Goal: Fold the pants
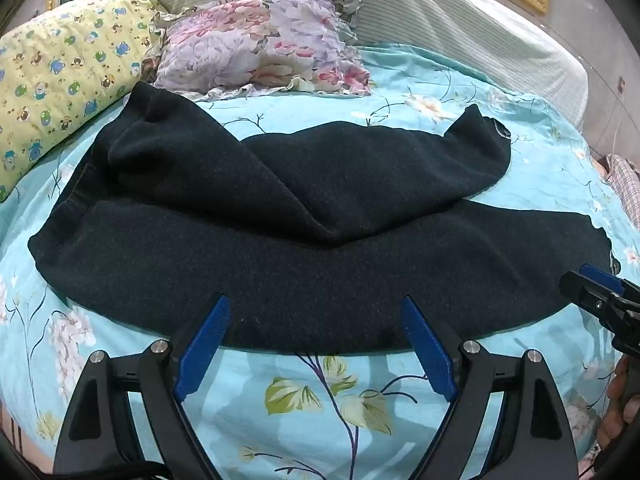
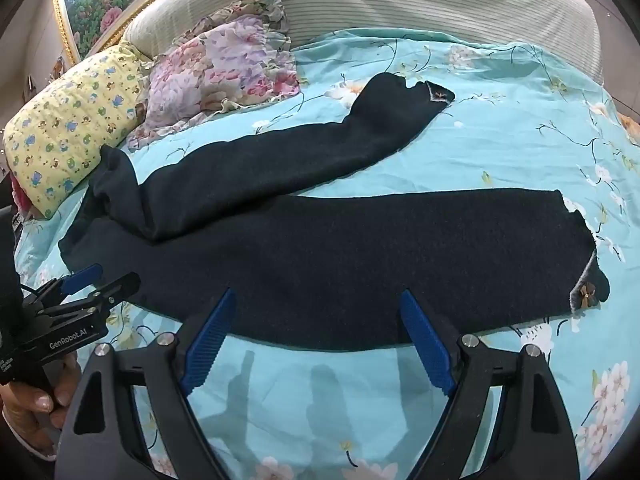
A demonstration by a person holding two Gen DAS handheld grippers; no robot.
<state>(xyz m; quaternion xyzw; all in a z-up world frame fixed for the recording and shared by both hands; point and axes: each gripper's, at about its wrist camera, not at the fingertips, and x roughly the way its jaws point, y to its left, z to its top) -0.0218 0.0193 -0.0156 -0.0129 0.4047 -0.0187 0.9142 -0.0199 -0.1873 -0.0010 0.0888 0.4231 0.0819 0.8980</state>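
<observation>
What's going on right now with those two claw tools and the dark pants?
Left gripper open, right gripper open, both empty. Pants spread on bed, unfolded, far leg askew. Nothing in the way.

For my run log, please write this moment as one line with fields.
stage: before first fold | pants: spread on bed, legs apart | left gripper: open, empty | right gripper: open, empty | both at near edge

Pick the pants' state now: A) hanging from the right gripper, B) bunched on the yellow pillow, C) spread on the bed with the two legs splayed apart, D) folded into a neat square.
C: the pants lie on the floral bed cover, legs diverging toward the cuffs; both grippers, left and right, are open and empty.
</observation>
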